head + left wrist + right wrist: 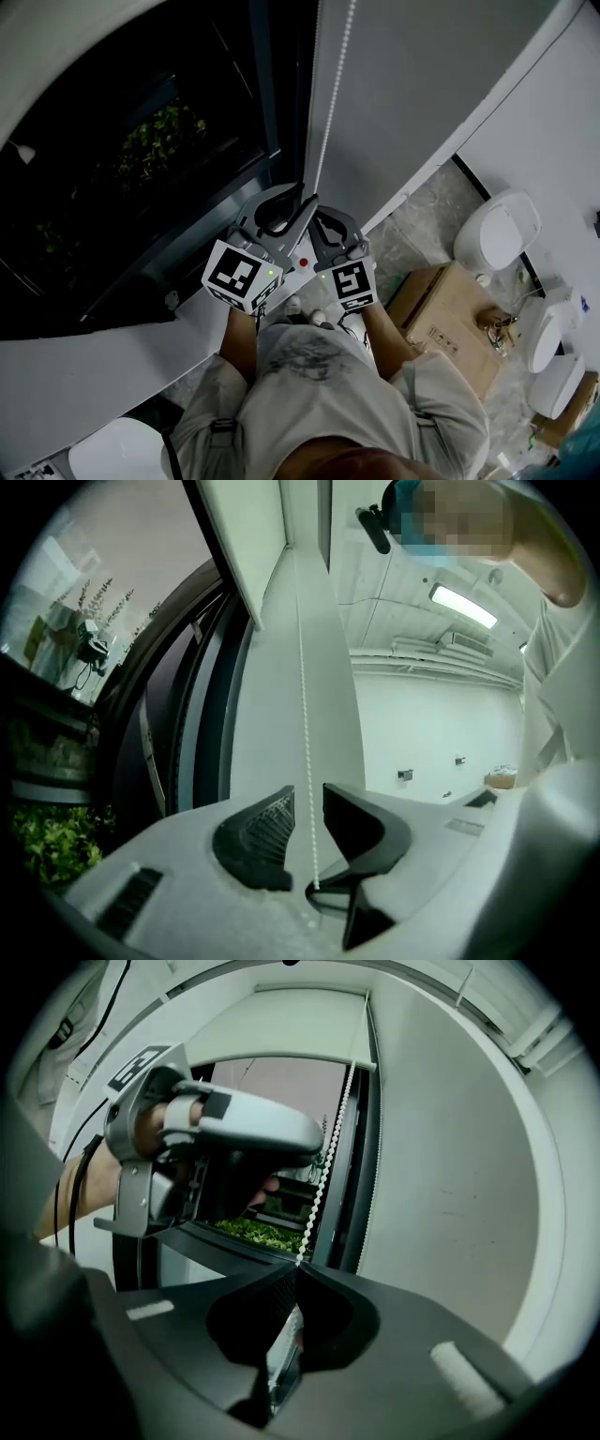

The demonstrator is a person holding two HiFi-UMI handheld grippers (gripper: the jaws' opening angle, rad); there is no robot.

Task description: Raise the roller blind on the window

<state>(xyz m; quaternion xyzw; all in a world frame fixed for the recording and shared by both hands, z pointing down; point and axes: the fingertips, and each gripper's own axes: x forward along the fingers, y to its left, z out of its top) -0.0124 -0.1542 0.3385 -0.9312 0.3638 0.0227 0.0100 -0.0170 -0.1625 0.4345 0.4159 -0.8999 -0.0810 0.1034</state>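
The coming move turns on the bead chain [330, 103], which runs as a thin, nearly straight line from the top centre of the head view down to the two tools in the middle of the frame. Its long axis is vertical, beside the dark window [141, 150]. The left hand-held gripper [286, 214] sits higher on the chain; in the right gripper view it shows in the upper left, above the other tool and against the chain [330, 1143]. In its own view the left hand-held gripper [307, 803] stands wide open. The chain [302, 714] drops straight down the gap between the two pads, with clear space on both sides, so it surrounds the chain without gripping it. The right hand-held gripper [323, 228] is lower; in its own view [292, 1274] the jaws meet at the tips and the chain enters exactly at that seam, so it is clamped on the chain. The roller blind [281, 1026] shows as a pale panel at the top centre of the right gripper view, with much of the glass below it uncovered. The left tool looks placed to take the next hold: it needs only to close where it is, since the chain is already centred in its gap.
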